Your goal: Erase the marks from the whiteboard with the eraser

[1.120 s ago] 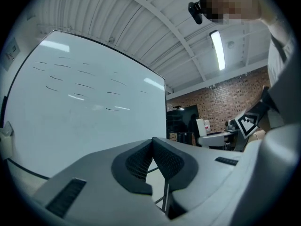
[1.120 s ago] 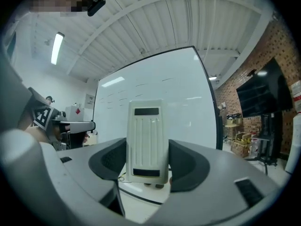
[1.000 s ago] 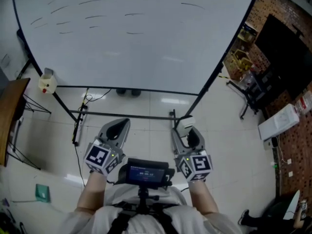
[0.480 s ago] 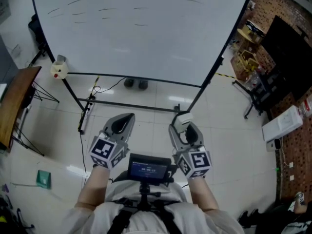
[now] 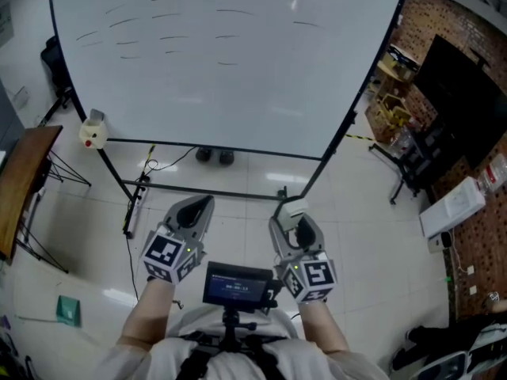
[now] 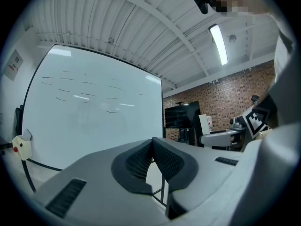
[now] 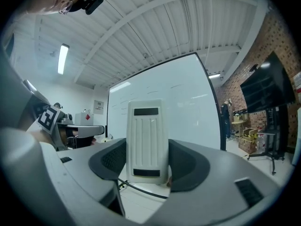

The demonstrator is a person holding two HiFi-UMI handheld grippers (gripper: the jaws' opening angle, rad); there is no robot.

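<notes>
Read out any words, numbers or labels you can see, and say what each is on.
None can be read.
Small screen at the person's chest: print too blurred.
Whiteboard: only short strokes, no words.
Wall notice beside it: too small.
Eraser: no lettering.

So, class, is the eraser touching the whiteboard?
Apart. The head view shows the eraser, clamped in the right gripper, well short of the whiteboard, with floor tiles showing between them.
</notes>
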